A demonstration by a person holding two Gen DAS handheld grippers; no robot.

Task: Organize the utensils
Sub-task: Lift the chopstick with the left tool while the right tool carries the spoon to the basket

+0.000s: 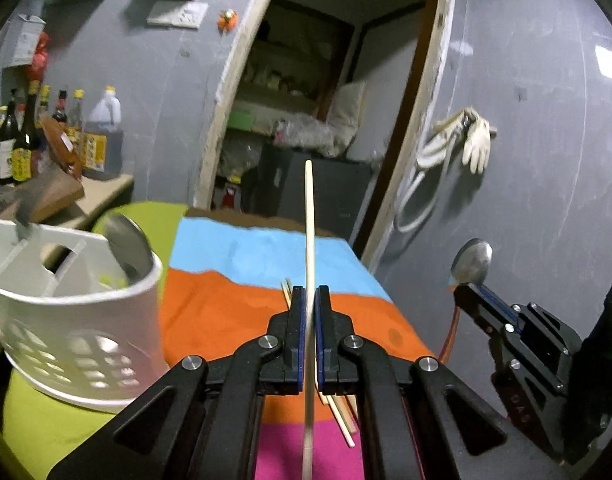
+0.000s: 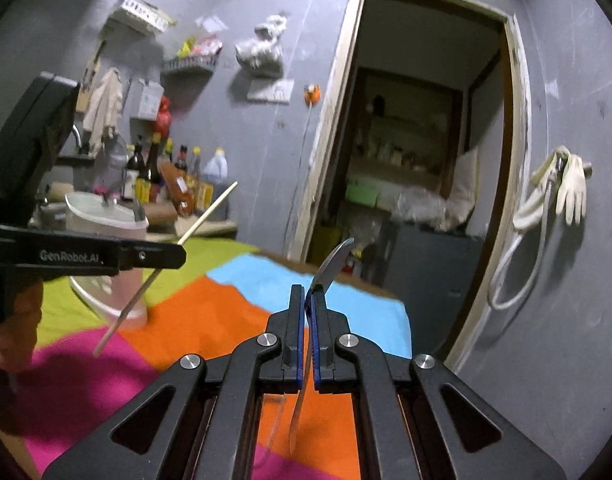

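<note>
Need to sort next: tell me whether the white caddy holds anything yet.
Not empty: a metal spoon stands inside the white caddy.

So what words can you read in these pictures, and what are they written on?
"GenRobot.AI": white letters on the side of the left gripper, seen from the right wrist.
"DAS": faint raised letters on the body of the right gripper; I'm not sure of them.
Bottle labels: yellow, with print too blurred to read.
Wall box: dark marks, too small to read.
</note>
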